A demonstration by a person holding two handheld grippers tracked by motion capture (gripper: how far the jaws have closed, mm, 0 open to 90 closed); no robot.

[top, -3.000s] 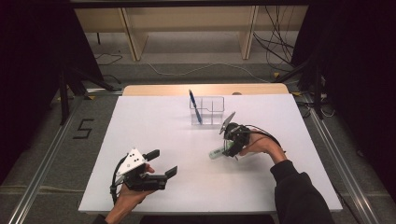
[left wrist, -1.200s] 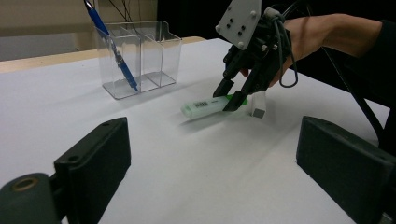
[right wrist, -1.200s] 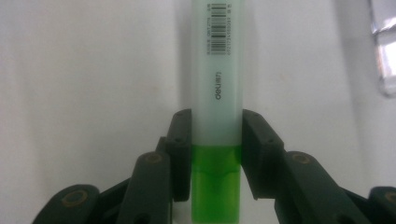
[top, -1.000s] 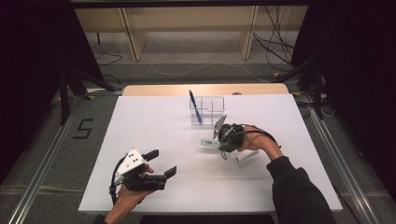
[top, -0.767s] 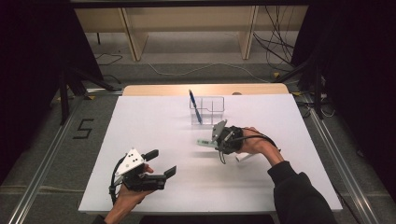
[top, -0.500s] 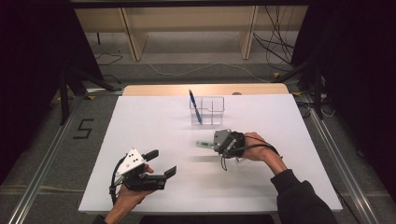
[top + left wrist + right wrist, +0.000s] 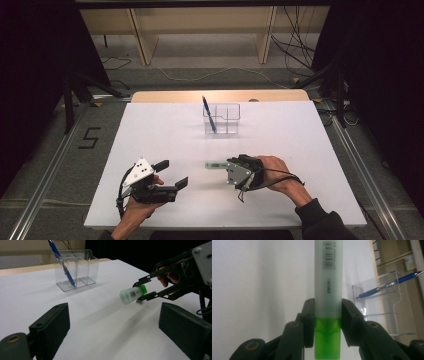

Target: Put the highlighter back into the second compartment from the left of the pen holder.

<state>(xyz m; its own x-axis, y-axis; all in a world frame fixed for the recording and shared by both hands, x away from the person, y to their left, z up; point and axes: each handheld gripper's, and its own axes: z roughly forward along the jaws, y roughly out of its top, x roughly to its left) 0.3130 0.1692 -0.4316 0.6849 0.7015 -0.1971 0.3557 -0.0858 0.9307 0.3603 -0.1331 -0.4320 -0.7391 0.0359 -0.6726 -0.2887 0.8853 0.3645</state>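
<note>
While your right gripper (image 7: pixel 328 312) was clamped on the highlighter (image 7: pixel 328 290), its two black jaws pressed the barrel from either side, just above the green cap. The frosted white barrel ran out past the jaw tips, its barcode end leading. In the high view, that right gripper (image 7: pixel 227 167) sat low over the bench (image 7: pixel 165 130), with the highlighter (image 7: pixel 215 164) lying nearly level and pointing toward your left side. In the left gripper view, the highlighter (image 7: pixel 132 293) hung slightly above the bench surface, not touching it.

Your left gripper (image 7: pixel 170 174) was at the near left of the bench, its jaws standing wide apart with nothing between them. It was aimed toward the highlighter and was well apart from it.

Farther back, near the middle of the bench, stood a clear organizer (image 7: pixel 222 119) with compartments. A blue pen (image 7: pixel 208 113) leaned tilted in its left compartment.
</note>
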